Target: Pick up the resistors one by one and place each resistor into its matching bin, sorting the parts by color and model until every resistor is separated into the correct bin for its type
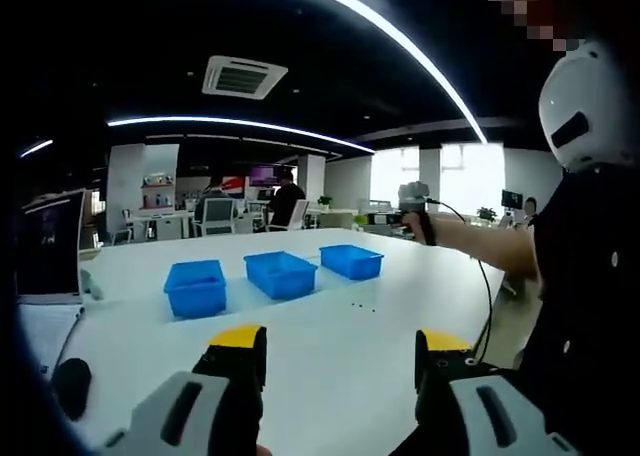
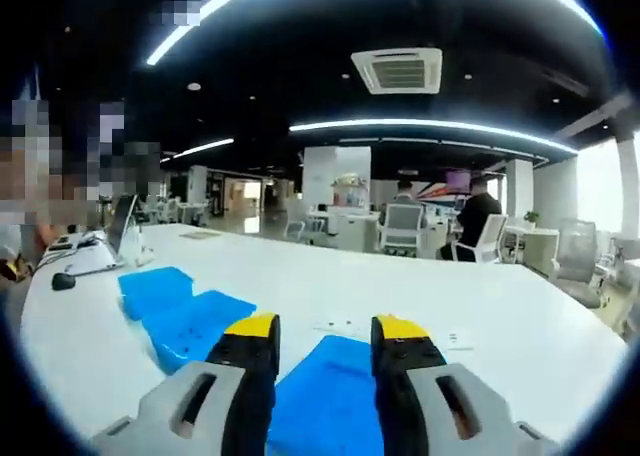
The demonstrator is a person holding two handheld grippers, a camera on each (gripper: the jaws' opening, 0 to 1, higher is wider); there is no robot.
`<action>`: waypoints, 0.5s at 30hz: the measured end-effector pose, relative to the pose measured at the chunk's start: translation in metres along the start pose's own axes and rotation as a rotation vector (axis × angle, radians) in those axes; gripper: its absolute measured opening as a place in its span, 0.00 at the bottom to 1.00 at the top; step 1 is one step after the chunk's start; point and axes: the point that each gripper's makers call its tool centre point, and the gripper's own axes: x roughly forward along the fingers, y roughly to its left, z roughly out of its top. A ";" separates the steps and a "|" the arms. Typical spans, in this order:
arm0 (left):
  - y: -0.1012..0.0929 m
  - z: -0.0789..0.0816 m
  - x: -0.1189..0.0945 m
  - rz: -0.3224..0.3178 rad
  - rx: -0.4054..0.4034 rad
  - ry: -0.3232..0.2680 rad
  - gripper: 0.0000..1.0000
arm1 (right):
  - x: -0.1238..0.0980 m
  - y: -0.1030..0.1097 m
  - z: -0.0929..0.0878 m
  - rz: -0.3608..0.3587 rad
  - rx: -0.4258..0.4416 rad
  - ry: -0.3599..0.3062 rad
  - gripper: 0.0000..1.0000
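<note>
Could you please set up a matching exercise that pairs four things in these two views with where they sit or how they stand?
Things:
1. middle blue bin
2. laptop
3. resistors
4. left gripper

Places or states:
A. loose on the white table, just in front of the bins
B. at the table's left edge in the left gripper view
C. between two other blue bins in the row
D. open, holding nothing, fingers apart above the table

Pairs: 1-C, 2-B, 3-A, 4-D
</note>
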 end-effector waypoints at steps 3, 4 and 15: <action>-0.001 0.001 0.003 -0.006 -0.001 -0.002 0.61 | -0.019 0.006 -0.004 0.018 0.000 -0.003 0.38; -0.001 0.000 0.003 -0.008 0.000 -0.001 0.61 | -0.029 0.009 -0.005 0.024 0.004 -0.009 0.38; -0.005 0.002 0.015 -0.035 0.004 0.003 0.61 | -0.137 0.016 -0.024 0.014 0.105 -0.056 0.35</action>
